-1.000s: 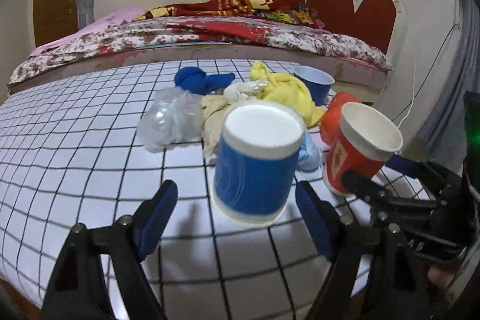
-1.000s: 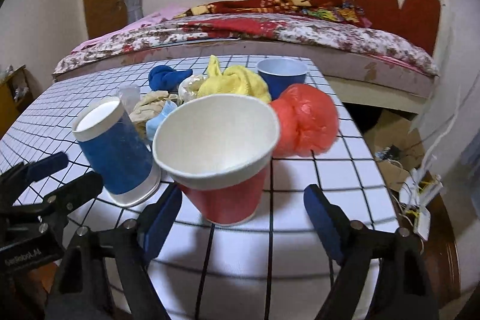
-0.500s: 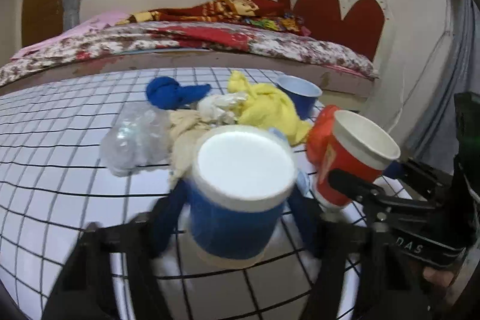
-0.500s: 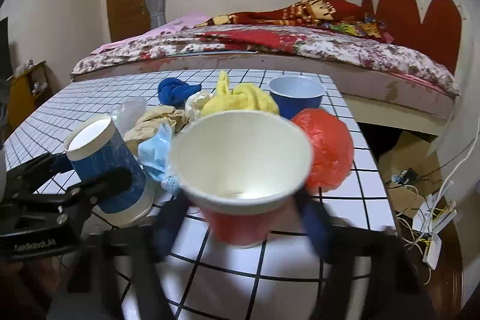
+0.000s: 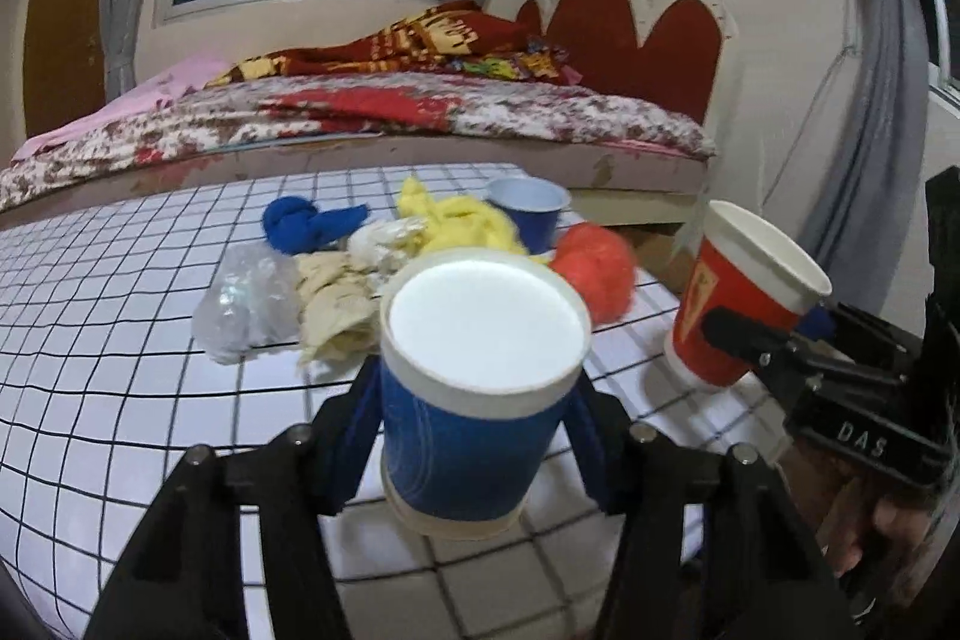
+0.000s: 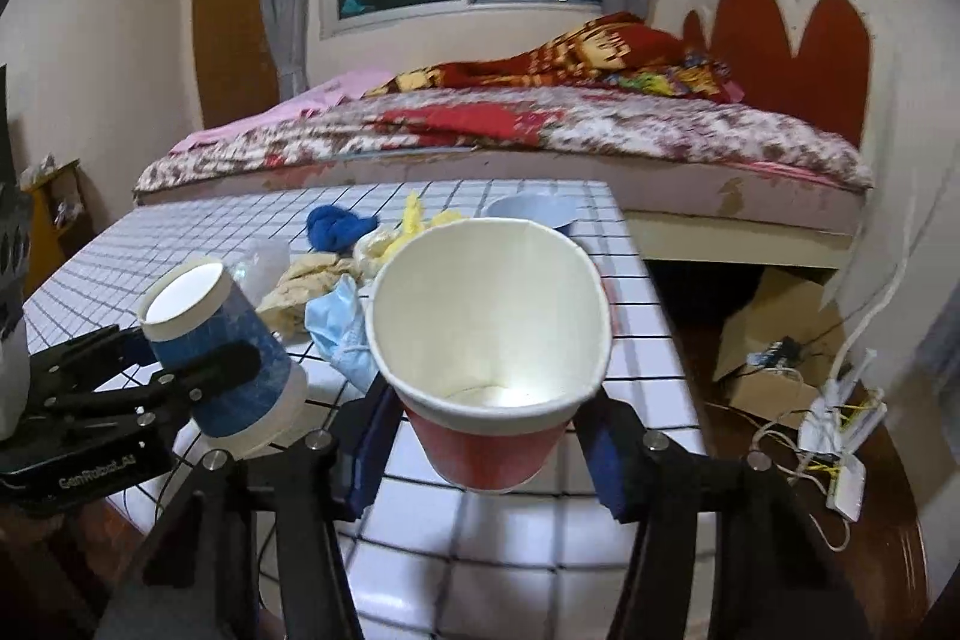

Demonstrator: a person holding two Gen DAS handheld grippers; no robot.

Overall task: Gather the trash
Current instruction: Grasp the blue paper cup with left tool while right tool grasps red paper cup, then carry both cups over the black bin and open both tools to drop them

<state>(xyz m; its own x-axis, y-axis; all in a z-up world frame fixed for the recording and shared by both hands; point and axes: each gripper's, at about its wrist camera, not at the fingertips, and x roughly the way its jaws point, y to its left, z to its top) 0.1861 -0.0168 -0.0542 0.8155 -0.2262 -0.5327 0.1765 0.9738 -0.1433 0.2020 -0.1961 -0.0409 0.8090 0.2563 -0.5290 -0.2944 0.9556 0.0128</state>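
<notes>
The blue cup (image 5: pixel 480 388) sits clamped between the closed-in fingers of the left gripper (image 5: pixel 477 436), seemingly lifted just clear of the desk (image 5: pixel 90 340) near its front edge. The red cup (image 6: pixel 489 340) is pinched the same way by the right gripper (image 6: pixel 486 436), its rim squeezed oval, near the desk's right edge. Behind them lies the remaining trash: a clear plastic bag (image 5: pixel 246 304), beige wrappers (image 5: pixel 336 298), a blue mask (image 6: pixel 339 328), yellow cloth (image 5: pixel 462 223), a blue rag (image 5: pixel 306 226), an orange bag (image 5: pixel 597 271) and another blue cup (image 5: pixel 528 214).

Too hard a squeeze could crumple the thin paper; the two cups, close together, could knock. Open room lies left over the bare grid, and beyond the right edge.
</notes>
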